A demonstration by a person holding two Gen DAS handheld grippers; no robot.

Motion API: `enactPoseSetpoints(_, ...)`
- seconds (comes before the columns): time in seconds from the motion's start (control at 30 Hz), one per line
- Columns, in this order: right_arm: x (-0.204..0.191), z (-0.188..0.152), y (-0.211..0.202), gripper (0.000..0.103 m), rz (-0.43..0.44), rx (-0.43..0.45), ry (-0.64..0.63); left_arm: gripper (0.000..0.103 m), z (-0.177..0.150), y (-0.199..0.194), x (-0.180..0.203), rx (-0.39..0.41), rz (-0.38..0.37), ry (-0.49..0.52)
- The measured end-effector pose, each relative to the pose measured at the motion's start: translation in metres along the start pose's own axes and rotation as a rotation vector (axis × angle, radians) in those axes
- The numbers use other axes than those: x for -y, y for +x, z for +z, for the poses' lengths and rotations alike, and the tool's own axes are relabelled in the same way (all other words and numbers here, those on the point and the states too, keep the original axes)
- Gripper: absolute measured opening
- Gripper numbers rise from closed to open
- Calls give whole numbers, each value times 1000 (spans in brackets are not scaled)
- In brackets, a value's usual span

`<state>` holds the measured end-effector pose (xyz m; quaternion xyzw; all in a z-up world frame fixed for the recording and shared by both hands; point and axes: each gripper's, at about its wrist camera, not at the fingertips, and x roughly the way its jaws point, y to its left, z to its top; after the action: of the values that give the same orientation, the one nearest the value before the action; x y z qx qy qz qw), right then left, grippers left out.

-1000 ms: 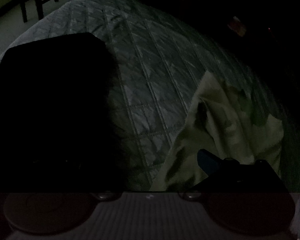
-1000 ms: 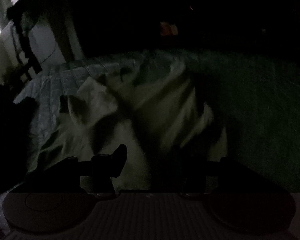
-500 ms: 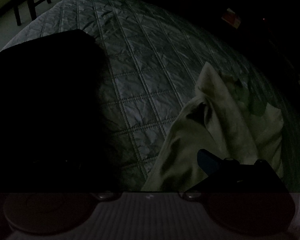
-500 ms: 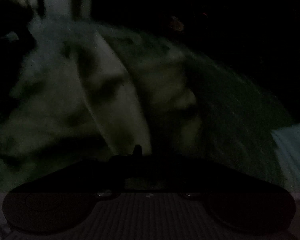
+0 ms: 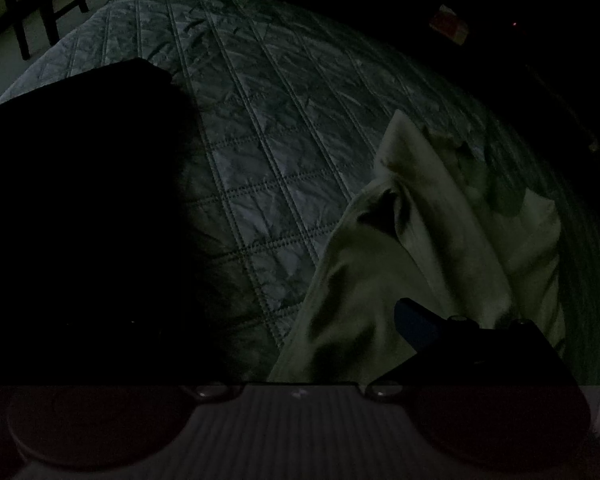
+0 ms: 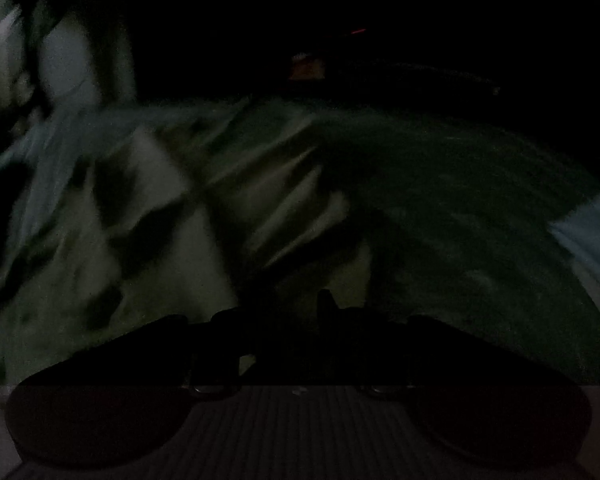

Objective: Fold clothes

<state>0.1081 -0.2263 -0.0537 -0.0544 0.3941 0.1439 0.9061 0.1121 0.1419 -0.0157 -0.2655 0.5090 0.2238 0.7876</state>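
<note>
The room is very dark. A pale beige garment (image 5: 420,248) lies crumpled on the quilted bed (image 5: 268,152) at the right of the left wrist view. My left gripper (image 5: 300,344) shows only its right finger (image 5: 416,322), wide apart from the hidden left one; it holds nothing. In the right wrist view the same garment (image 6: 172,240) is blurred and lifted in folds. My right gripper (image 6: 292,320) has its fingers close together over the cloth's near edge and looks shut on it.
A large black folded item (image 5: 80,208) covers the left part of the bed. A dark wooden chair (image 5: 48,4) stands beyond the bed's far left corner. A small box (image 5: 450,26) sits in the dark at the far right.
The right gripper closed its fingers on the beige garment and swung with it; its view is blurred by motion. The left gripper has barely moved.
</note>
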Motion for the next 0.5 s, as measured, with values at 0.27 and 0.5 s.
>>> enactPoseSetpoints(0.27, -10, -2, -4, 35, 156, -16, 4, 102, -2, 3, 4, -5, 4, 12)
enactPoseSetpoints(0.5, 1, -6, -2, 47, 159, -24, 68, 102, -3, 4, 5, -7, 1, 12)
